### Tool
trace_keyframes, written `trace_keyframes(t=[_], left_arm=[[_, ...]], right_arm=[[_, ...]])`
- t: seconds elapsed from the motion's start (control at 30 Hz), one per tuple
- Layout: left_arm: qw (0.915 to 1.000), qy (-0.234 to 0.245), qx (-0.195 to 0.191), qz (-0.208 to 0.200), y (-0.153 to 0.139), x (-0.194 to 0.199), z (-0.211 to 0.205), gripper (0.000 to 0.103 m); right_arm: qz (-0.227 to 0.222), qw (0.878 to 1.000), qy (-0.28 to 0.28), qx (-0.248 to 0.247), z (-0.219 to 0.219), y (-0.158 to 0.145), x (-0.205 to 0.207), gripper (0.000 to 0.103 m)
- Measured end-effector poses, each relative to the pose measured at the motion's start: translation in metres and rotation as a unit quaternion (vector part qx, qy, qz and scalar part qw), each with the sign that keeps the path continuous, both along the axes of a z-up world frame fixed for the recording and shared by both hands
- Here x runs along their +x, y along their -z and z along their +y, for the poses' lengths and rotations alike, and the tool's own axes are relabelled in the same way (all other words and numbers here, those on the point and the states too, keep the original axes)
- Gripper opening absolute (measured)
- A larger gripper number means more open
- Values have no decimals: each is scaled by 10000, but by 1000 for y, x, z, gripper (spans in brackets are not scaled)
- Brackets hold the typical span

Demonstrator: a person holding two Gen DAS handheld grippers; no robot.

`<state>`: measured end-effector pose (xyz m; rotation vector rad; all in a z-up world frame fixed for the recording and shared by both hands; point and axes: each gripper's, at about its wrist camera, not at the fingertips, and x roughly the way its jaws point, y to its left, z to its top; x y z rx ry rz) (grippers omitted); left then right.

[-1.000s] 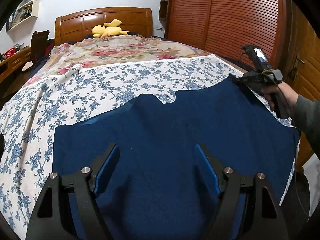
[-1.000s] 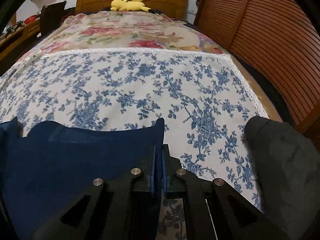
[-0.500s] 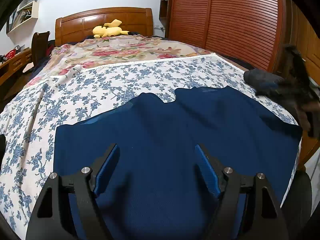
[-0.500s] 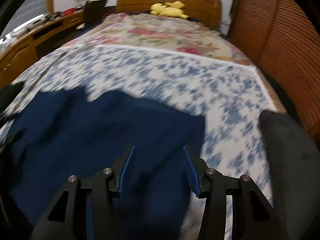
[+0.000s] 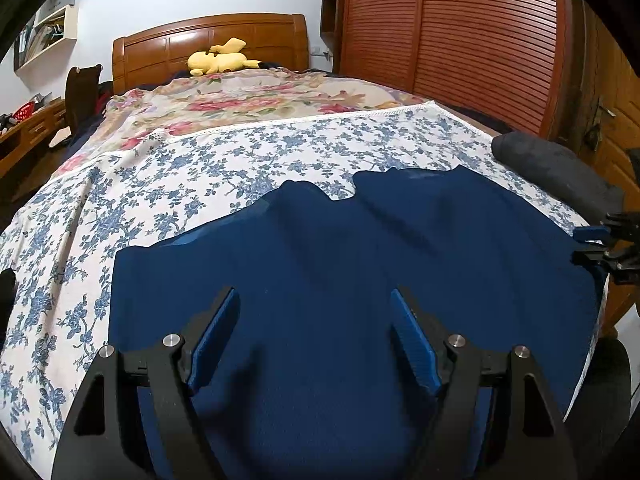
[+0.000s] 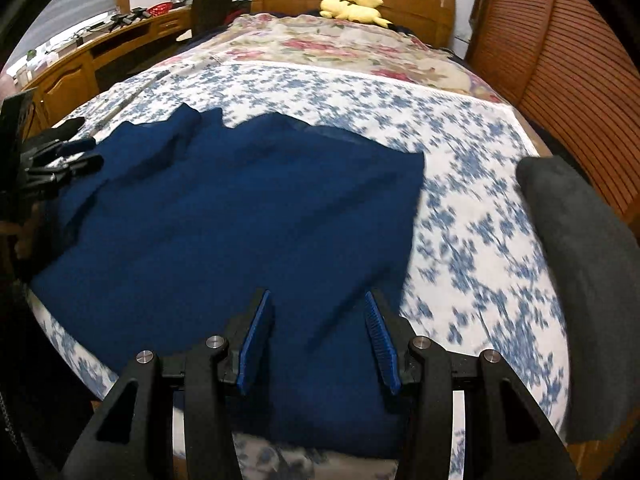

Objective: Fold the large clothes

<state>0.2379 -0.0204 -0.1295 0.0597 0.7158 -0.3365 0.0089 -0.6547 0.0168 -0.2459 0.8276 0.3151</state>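
A large dark blue garment (image 5: 340,264) lies spread flat on the near end of the bed; it also shows in the right wrist view (image 6: 240,216). My left gripper (image 5: 316,332) is open and empty, hovering over the garment's near middle. My right gripper (image 6: 316,336) is open and empty above the garment's near right part. The right gripper also shows at the right edge of the left wrist view (image 5: 596,244), by the garment's right edge. The left gripper shows at the left edge of the right wrist view (image 6: 76,156).
The bed has a blue-flowered white sheet (image 5: 160,184) and a pink floral cover (image 5: 260,96) farther back. A dark grey garment (image 6: 580,264) lies at the bed's right edge. A yellow plush toy (image 5: 220,60) sits by the headboard. Slatted wardrobe doors (image 5: 460,40) stand right; a wooden desk (image 6: 80,64) left.
My right gripper let go of the garment's far right corner, opened, and drew back toward the near edge of the bed. The corner now lies flat. My left gripper stayed still.
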Motion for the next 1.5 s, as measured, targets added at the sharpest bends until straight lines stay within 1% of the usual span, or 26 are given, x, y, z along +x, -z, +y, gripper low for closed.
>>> trace_keyframes(t=[0.07,0.13,0.17,0.23,0.3,0.4,0.47,0.57,0.63,0.73,0.87,1.03,1.1,1.17,1.23,1.33,1.4,1.5], left_arm=[[10000,-2,12,-1,0,0,0,78],[10000,-1,18,-4,0,0,0,78],[10000,2,38,-13,0,-1,0,78],[10000,0,68,-27,1,0,0,78],[9999,-21,104,-31,2,0,-1,78],[9999,-57,114,-90,1,-1,2,78],[9998,-93,133,-153,-3,-3,1,78],[9994,-139,165,-263,-11,-13,2,78],[9993,-167,156,-290,-17,-24,2,78],[9993,-246,82,-281,-22,-43,7,78],[9987,-412,160,-242,-26,-67,8,78],[9961,-787,386,-81,-24,-98,23,78],[9945,-933,478,-25,-24,-106,31,78],[9931,-1066,490,42,-24,-114,40,78],[9915,-1208,462,109,-23,-123,50,78],[9897,-1350,409,250,-16,-132,58,78],[9886,-1412,380,360,-11,-135,61,76],[9864,-1520,272,557,-2,-137,66,71]], right_arm=[[94,9999,98,-2,-7,10,0,50],[301,9994,118,145,-14,27,5,50],[290,9992,141,226,-16,30,6,51],[277,9988,183,352,-19,31,9,51],[245,9991,197,289,-17,28,8,51],[48,9996,276,79,-10,18,-2,51],[-201,9993,314,-36,-5,7,-11,51],[-506,9985,218,-12,3,-8,-23,51],[-639,9979,78,102,10,-15,-27,51],[-662,9973,-190,266,23,-15,-30,51],[-538,9948,-698,517,45,-2,-27,51],[-359,9888,-1304,627,74,21,-16,51],[-338,9871,-1448,601,82,29,-13,51],[-315,9860,-1519,613,81,38,-4,51],[-294,9856,-1532,645,80,45,-4,51],[-282,9850,-1556,688,78,47,-5,52],[-343,9844,-1604,635,77,46,-6,52],[-311,9847,-1608,602,79,44,-7,53]])
